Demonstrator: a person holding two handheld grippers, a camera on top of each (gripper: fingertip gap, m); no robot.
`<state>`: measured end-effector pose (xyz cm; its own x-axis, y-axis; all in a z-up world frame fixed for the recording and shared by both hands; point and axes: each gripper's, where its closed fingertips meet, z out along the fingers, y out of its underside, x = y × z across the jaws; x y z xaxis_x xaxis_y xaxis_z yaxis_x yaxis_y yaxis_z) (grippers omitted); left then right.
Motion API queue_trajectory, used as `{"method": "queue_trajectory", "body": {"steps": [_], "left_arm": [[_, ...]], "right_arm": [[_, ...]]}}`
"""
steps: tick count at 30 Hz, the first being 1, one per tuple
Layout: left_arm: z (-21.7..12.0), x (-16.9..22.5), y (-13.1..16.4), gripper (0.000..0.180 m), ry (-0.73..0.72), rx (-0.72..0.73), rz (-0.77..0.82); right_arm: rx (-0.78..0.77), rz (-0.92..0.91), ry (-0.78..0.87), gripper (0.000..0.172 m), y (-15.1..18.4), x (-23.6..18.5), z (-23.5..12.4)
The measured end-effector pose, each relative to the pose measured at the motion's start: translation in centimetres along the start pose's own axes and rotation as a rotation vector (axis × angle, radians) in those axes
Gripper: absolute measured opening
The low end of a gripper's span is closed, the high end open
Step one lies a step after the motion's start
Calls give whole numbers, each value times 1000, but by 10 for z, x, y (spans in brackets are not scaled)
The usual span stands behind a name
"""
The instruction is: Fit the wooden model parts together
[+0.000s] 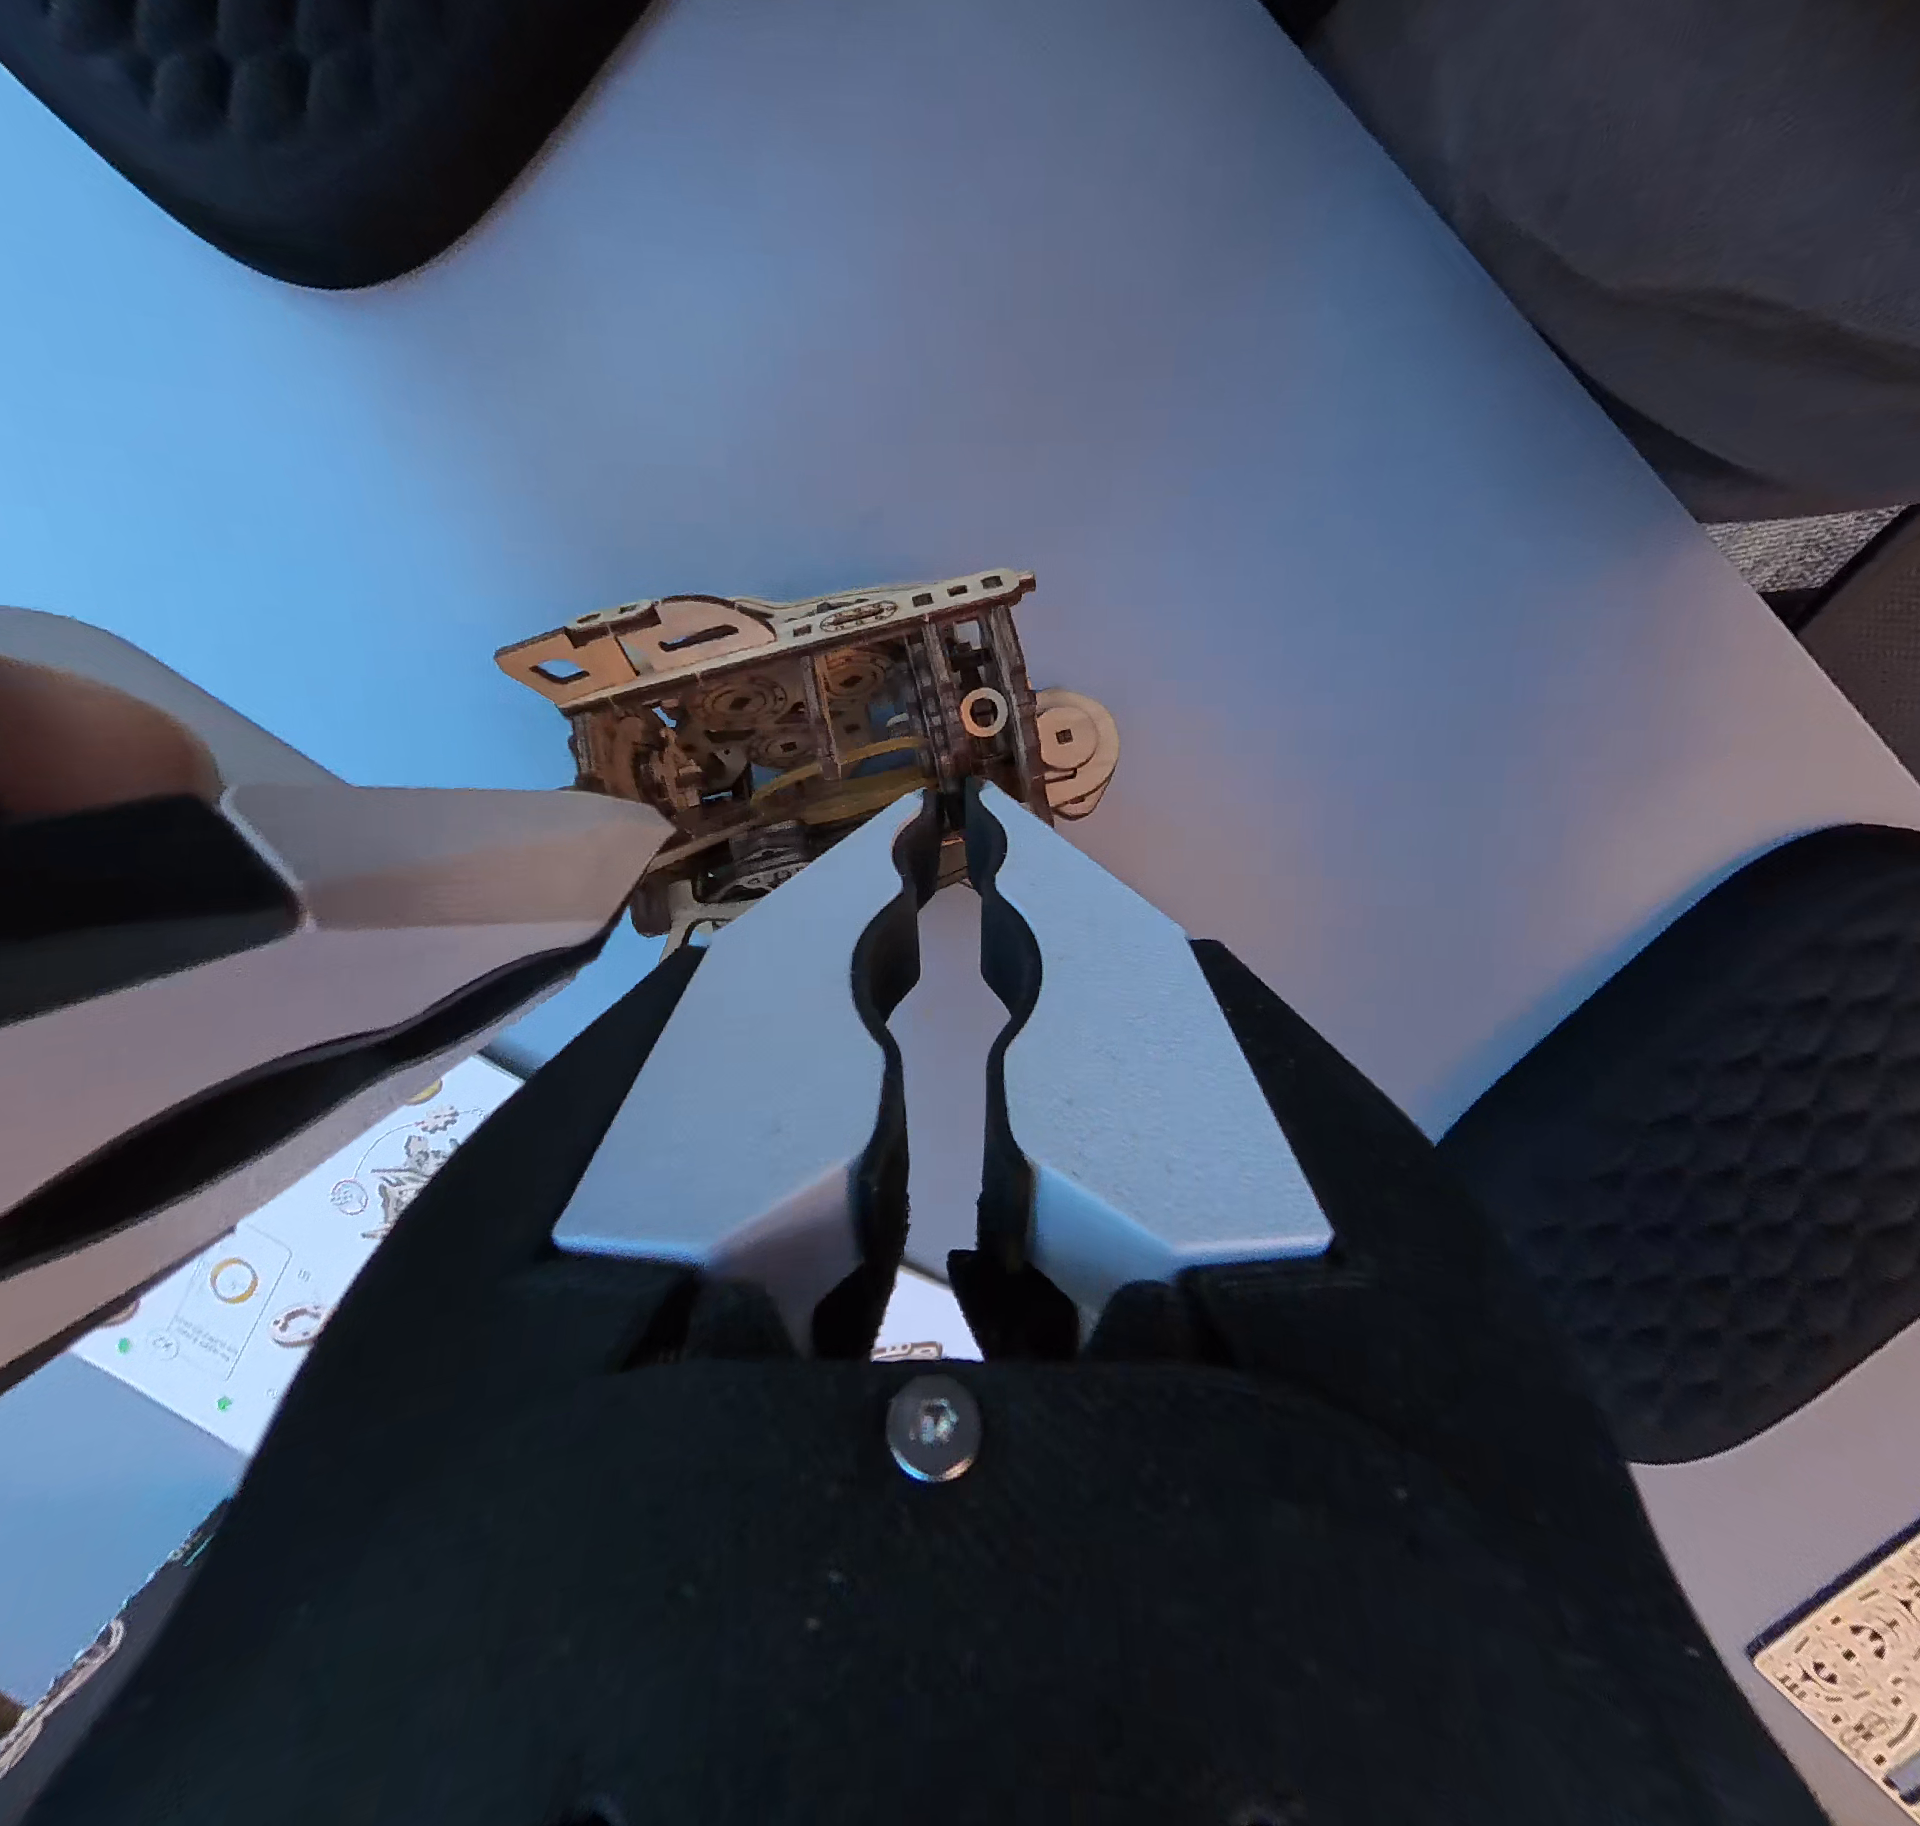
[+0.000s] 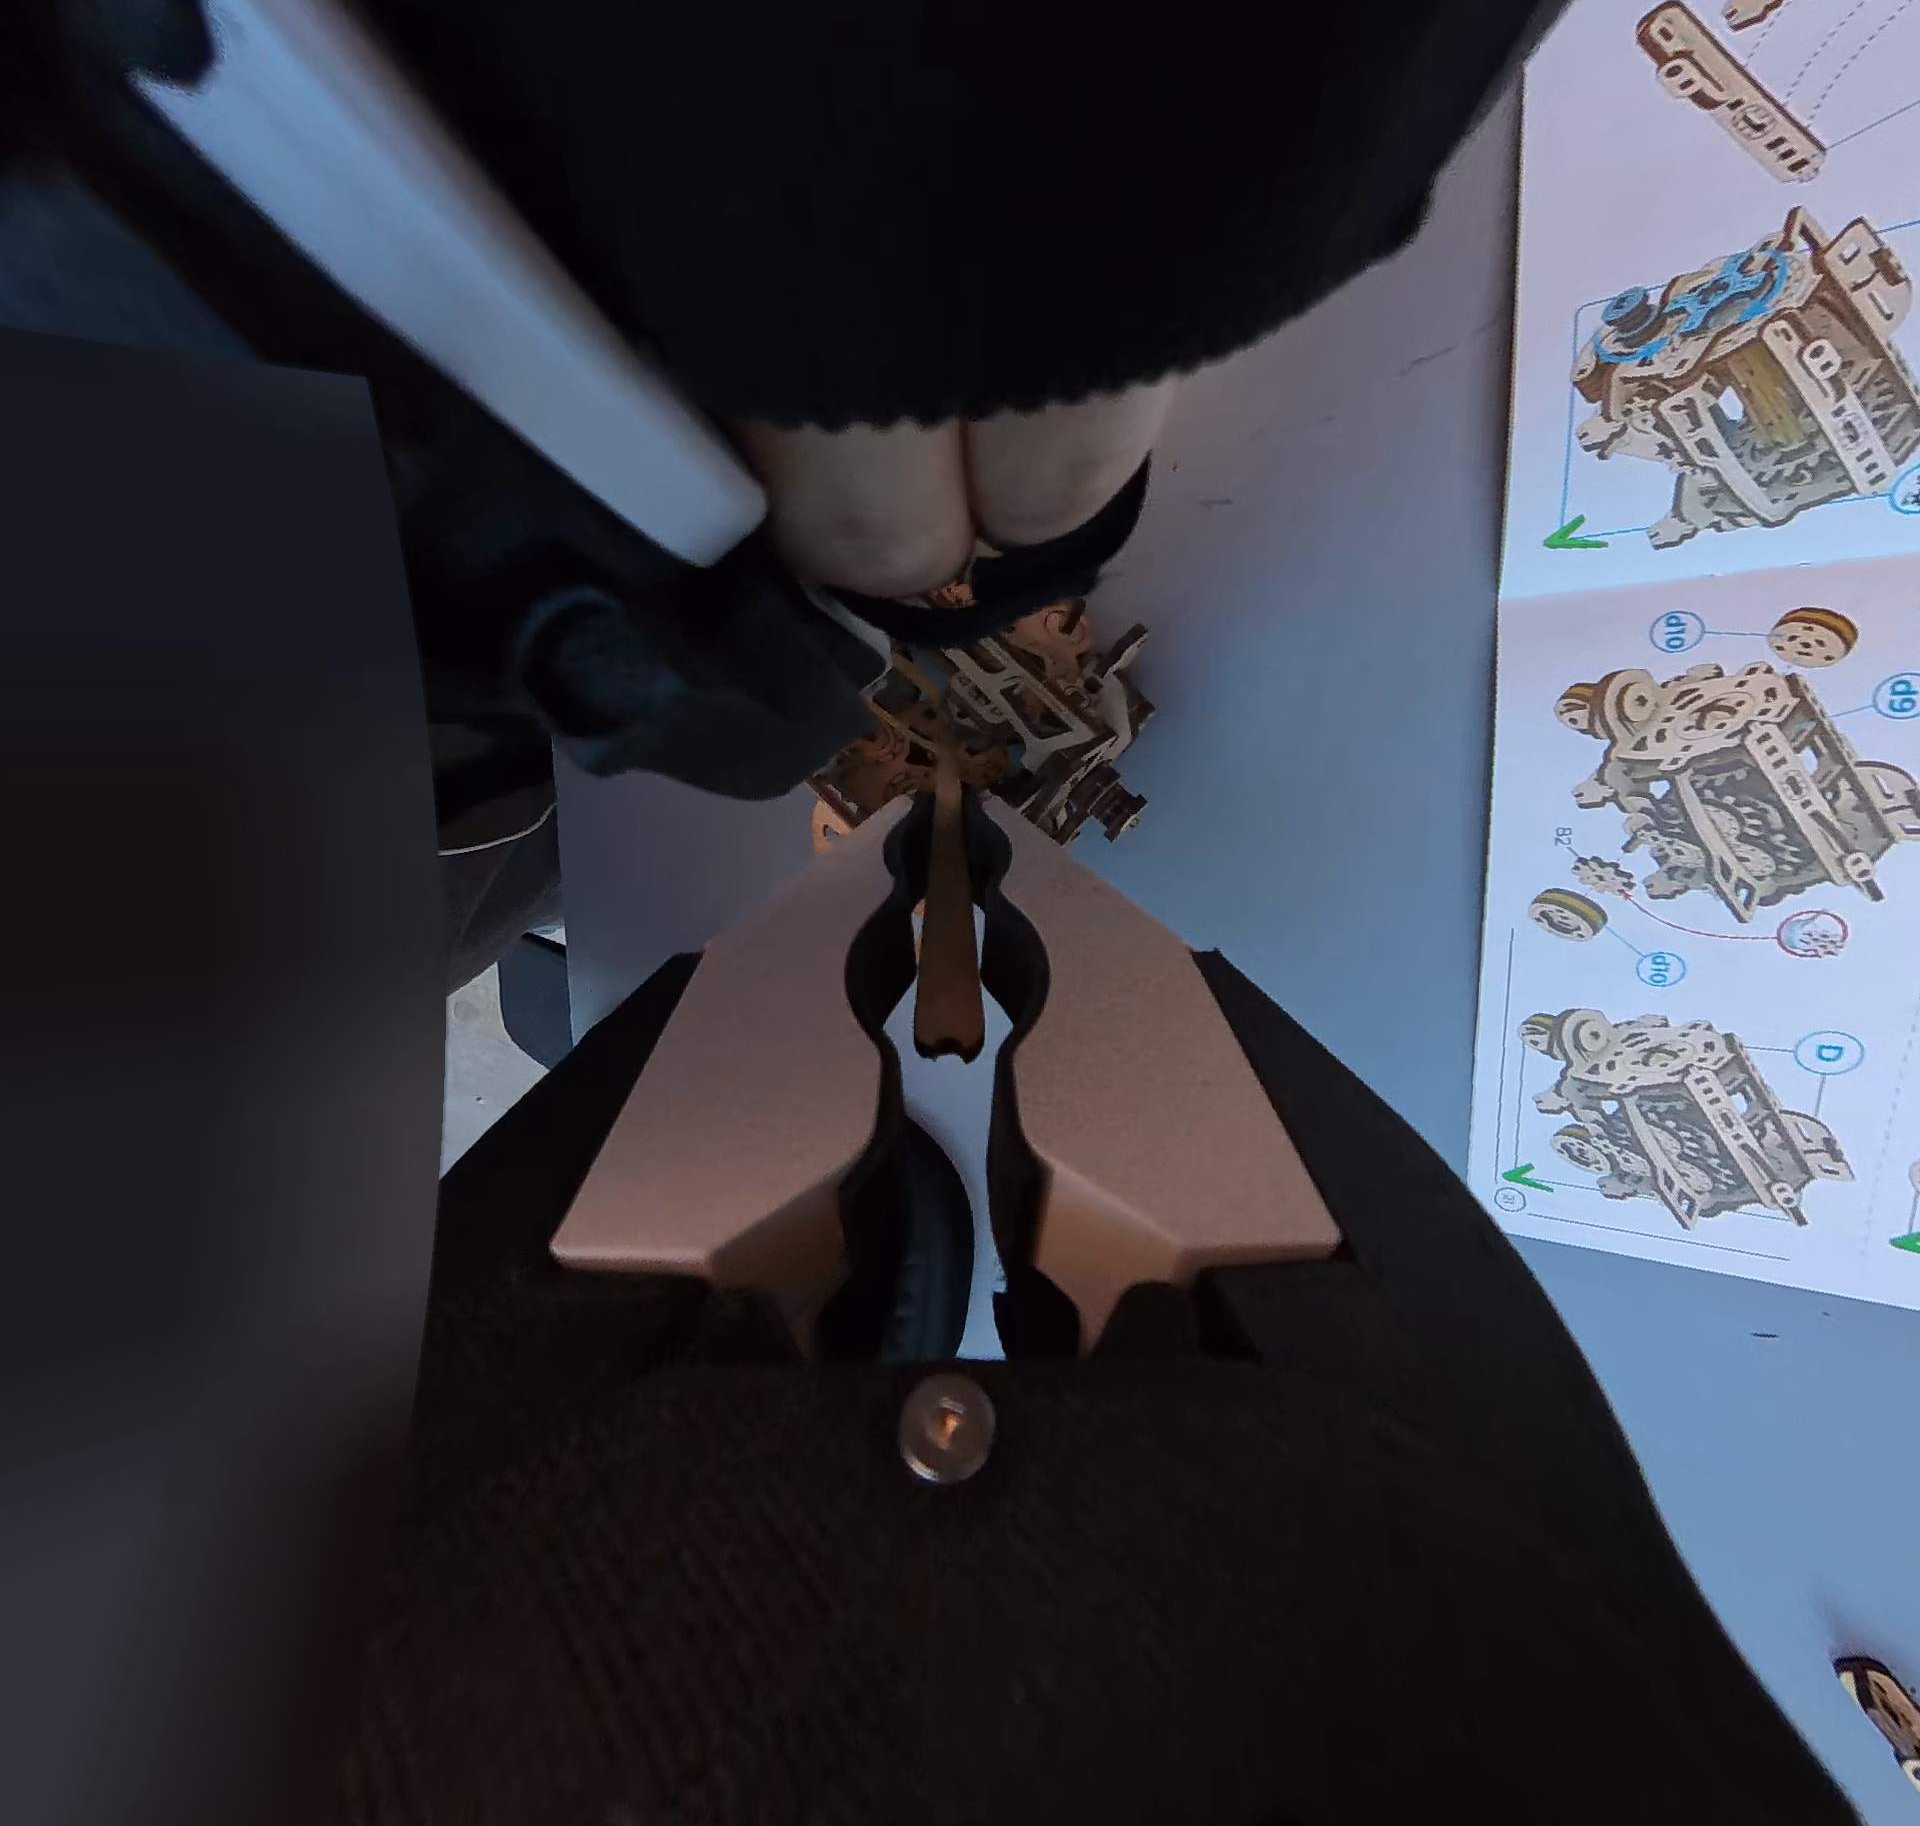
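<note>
You had the wooden model [image 1: 790, 706] up off the tabletop [image 1: 1195, 374], held between your two tools. It was a small car body full of little gears, with a round wheel [image 1: 1075, 737] sticking out on one side.

Your left gripper [image 1: 951, 789] had its jaws clenched on a thin wall at the bottom edge of the model, right under a small ring. The black pads [image 1: 987, 841] pressed close together there.

Your right gripper [image 2: 943, 820] had its jaws clenched on a flat wooden strip [image 2: 948, 945]. The strip ran back between the two pads [image 2: 992, 883] and its front end reached into the model [image 2: 1018, 727]. In the left view, this gripper [image 1: 623, 831] came in from the side and met the model at its lower end.

Your hand [image 2: 935, 498] in a black sleeve was just behind the model.

An instruction sheet [image 2: 1704, 737] with drawings lay flat by one edge of the tabletop. A sheet of wooden parts [image 1: 1860, 1662] lay near a corner. A black padded mat [image 1: 291, 83] sat by the far edge.
</note>
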<state>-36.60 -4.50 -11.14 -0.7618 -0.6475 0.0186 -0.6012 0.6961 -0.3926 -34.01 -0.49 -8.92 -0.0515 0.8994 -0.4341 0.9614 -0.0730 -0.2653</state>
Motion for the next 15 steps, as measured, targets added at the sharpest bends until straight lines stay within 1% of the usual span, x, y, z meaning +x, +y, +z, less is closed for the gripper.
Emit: {"method": "queue_trajectory", "body": {"steps": [7, 15], "left_arm": [[1, 0, -3, 2, 48, 43, -10], [1, 1, -5, 2, 78, 98, -57]], "right_arm": [[17, -1, 0, 3, 0, -1, 0], [48, 19, 24, 3, -2, -1, -2]]}}
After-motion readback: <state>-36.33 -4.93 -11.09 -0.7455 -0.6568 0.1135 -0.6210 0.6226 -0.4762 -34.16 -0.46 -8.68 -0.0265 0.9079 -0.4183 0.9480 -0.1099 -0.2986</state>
